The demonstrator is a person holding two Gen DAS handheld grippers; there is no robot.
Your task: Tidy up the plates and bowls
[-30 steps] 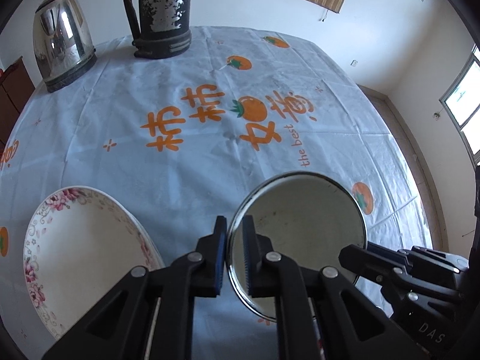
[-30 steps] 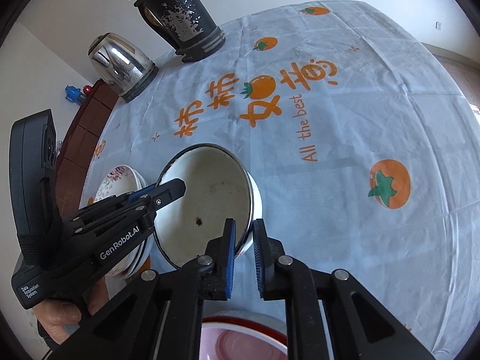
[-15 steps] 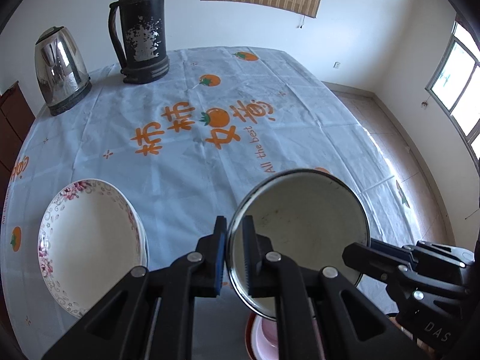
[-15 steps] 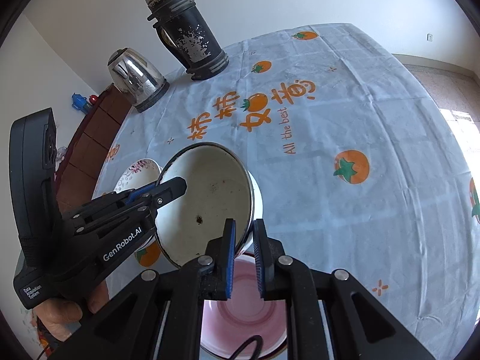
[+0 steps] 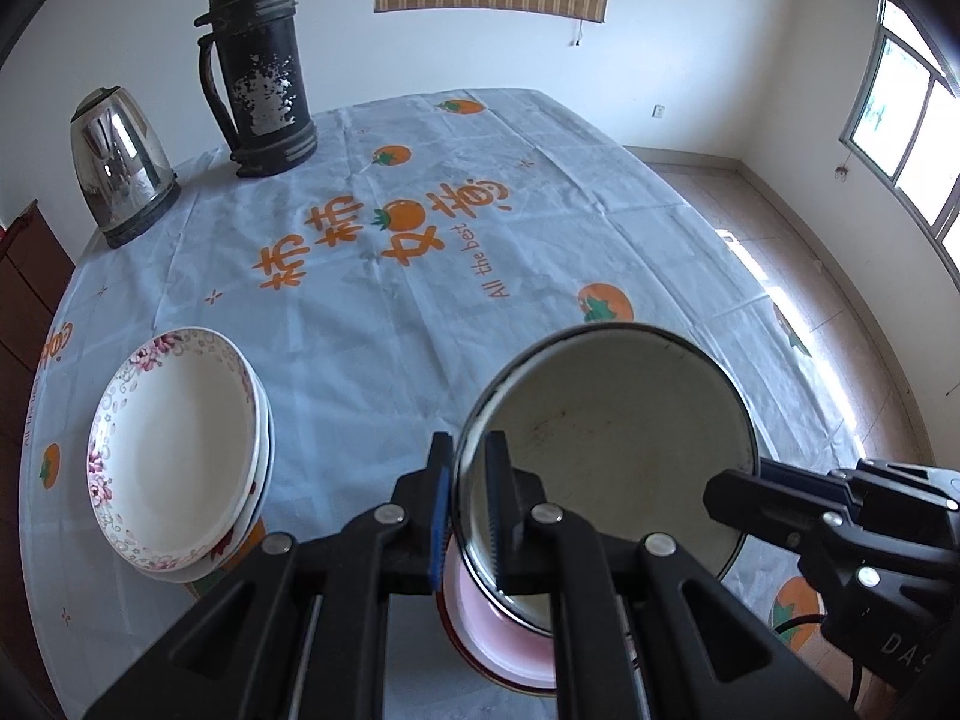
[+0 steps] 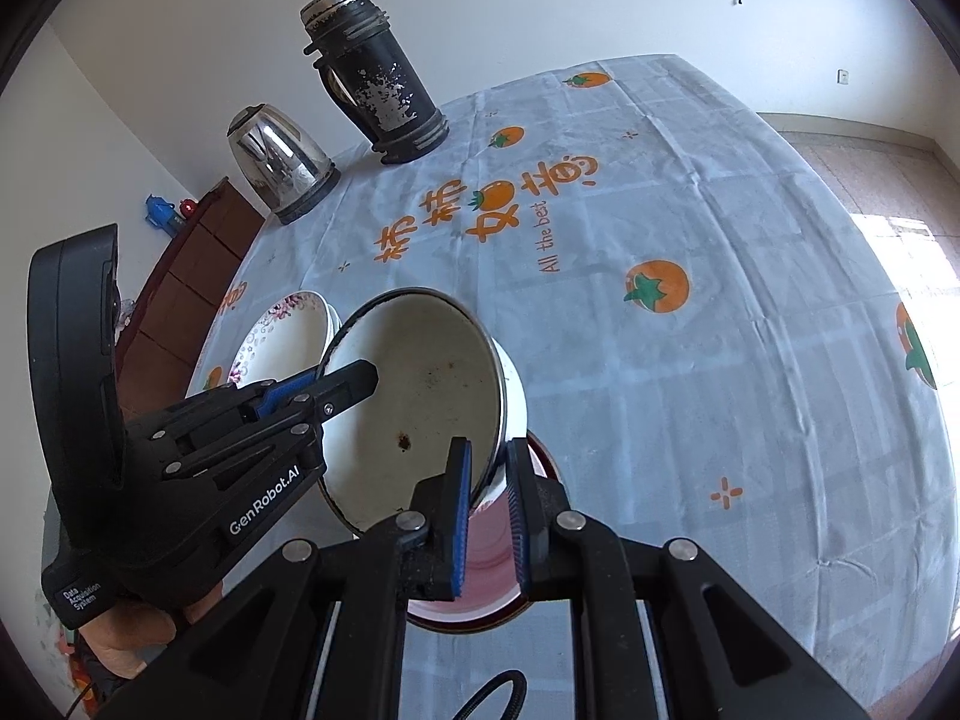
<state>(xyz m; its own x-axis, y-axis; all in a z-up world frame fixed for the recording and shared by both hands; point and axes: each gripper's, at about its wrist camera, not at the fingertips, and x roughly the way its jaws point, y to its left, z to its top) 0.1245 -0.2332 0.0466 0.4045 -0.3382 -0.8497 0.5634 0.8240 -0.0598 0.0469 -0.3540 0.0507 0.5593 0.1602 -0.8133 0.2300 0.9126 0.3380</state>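
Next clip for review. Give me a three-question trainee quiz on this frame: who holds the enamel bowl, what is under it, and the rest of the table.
1. True or false: only the right tool grips the enamel bowl; the left tool is open.
2. Which dish shows directly beneath the held bowl? A) pink bowl with a red rim B) stack of floral plates C) steel kettle
3. Fill in: beside the kettle, at the far end of the tablecloth, stands a worn black ____.

Key: 1 false, both tools pinch the bowl's rim on opposite sides. 2 A. 3 thermos flask.
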